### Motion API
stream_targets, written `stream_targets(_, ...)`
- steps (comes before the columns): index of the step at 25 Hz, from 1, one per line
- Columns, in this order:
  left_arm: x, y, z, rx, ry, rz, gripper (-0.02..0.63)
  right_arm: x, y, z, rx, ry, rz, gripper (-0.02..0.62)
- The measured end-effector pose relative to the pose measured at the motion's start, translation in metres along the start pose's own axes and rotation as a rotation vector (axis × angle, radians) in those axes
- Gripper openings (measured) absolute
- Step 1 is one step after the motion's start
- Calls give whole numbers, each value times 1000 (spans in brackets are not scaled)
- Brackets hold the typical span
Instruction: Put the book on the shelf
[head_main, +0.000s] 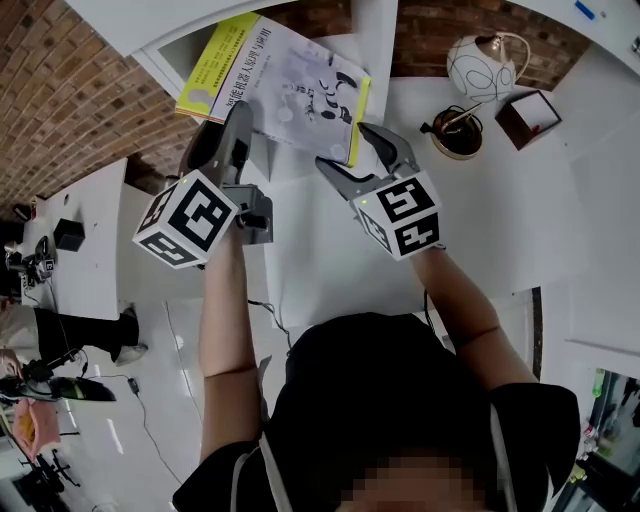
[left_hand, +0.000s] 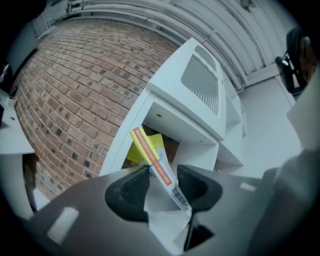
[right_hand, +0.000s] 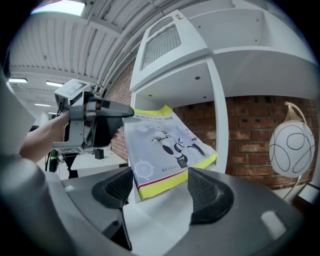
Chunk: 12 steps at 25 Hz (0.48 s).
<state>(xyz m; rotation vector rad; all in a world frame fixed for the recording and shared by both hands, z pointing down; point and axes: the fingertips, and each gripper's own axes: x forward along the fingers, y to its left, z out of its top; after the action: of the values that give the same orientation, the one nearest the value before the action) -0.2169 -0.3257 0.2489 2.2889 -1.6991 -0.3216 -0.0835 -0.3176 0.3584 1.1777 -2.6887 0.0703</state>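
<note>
Step in hand: feeding the book (head_main: 290, 85) into the open shelf (head_main: 375, 40) compartment; its far end is at the mouth, not seated yet. The left gripper (left_hand: 162, 182) has its jaws wide apart with the spine slanting between them. The right gripper (right_hand: 160, 187) jaws are also apart, cradling the near-right corner with no visible squeeze. Best to firm up one hold first, level the book, then slide it in clear of the shelf frame. It's a thin glossy softcover, white with yellow border, likely floppy and slick. Shelf is smooth white board with square edges. Dark ribbed pads (right_hand: 207, 192). Rough brick wall (left_hand: 75, 90) behind.
</note>
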Motion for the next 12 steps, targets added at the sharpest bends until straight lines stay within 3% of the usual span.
stream_targets(12,9,-4,10,2,-20,-32,137,11,-1,2,-2,13,-6,347)
